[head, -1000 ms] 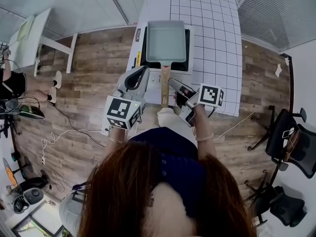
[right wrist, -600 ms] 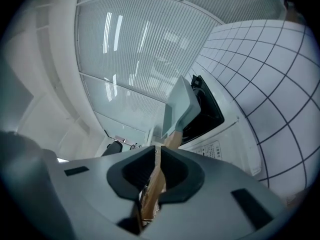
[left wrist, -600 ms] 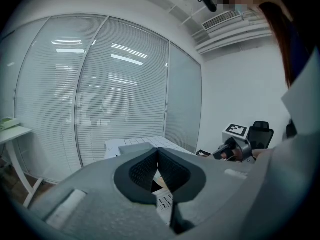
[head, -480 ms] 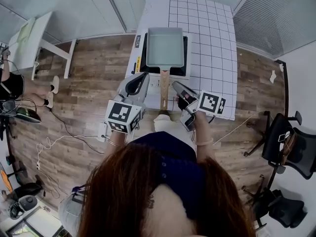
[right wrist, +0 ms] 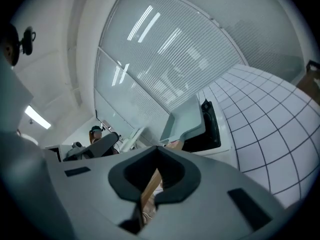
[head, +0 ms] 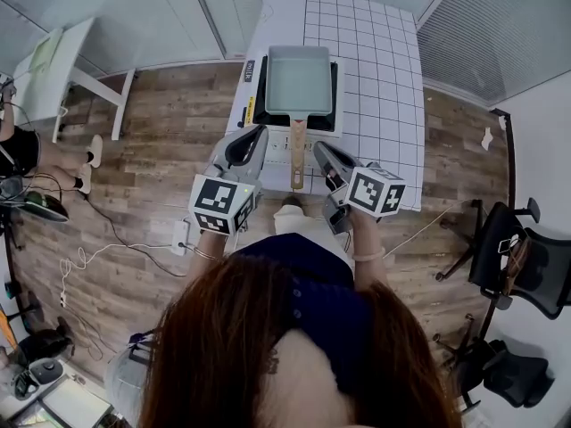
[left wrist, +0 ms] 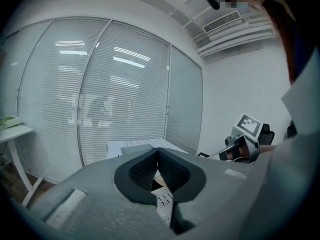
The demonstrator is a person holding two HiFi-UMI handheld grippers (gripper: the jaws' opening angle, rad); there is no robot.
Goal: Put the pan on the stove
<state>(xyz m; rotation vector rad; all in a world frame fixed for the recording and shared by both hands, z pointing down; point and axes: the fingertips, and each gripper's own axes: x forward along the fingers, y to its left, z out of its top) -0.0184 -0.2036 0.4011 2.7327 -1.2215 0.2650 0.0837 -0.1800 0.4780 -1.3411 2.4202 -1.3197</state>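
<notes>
Two grippers hang over the near edge of the white gridded tabletop (head: 384,69), one on each side of a wooden handle (head: 297,154) in the middle of the head view. The handle belongs to the pan (head: 299,78), a pale rectangular one that sits in the upper centre of that view on the black stove (head: 260,96), its handle reaching back toward the person. The left gripper (head: 260,133) is left of the handle and clearly apart from it. In its own view its jaws stand together with nothing between them, and only a slice of the tabletop shows through the notch below their tips. The right gripper (head: 318,148) is just right of the handle, near it but not touching. Its jaws have just been closing and now meet, holding nothing. In its own view the handle shows as a tan strip through the gap beneath the tips, with the pan and stove beyond at upper right. Each gripper's marker cube sits low in the head view, above the wooden floor (head: 161,123).
</notes>
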